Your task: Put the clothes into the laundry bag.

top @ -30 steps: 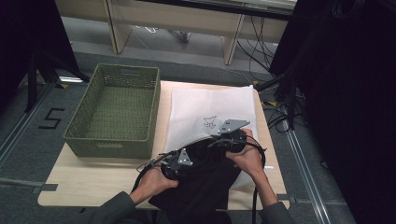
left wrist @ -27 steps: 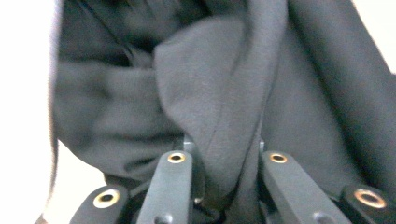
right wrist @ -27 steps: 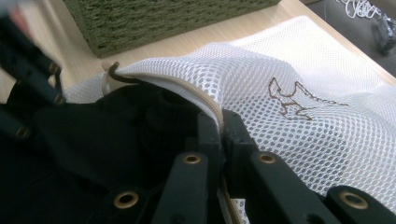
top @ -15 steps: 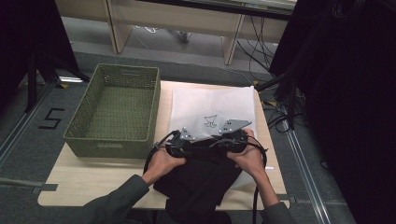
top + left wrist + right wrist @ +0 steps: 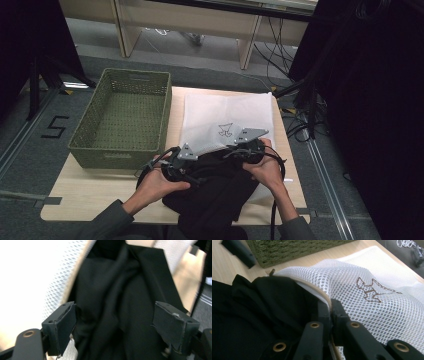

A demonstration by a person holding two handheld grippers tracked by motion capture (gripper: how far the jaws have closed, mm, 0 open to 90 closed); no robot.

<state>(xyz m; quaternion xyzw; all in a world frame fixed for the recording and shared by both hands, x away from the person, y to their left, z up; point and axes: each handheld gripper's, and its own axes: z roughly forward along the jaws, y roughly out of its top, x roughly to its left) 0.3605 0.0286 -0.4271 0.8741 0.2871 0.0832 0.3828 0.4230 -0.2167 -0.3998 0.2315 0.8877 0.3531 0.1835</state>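
**Black cloth at the mesh bag's mouth**

Your table (image 5: 105,192) bears a basket (image 5: 120,120) left of both tongs. The bag (image 5: 372,285) lies ahead; your right tongs (image 5: 330,308) pinch its rim. Your left tongs (image 5: 112,327) gape wide over the cloth (image 5: 120,302).

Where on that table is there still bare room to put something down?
Bare wood shows at the table's near-left corner, in front of the green basket, whose inside also looks empty. A thin strip runs between the basket and the white mesh bag. The near-right is crowded: black garment, both hands, both claws.
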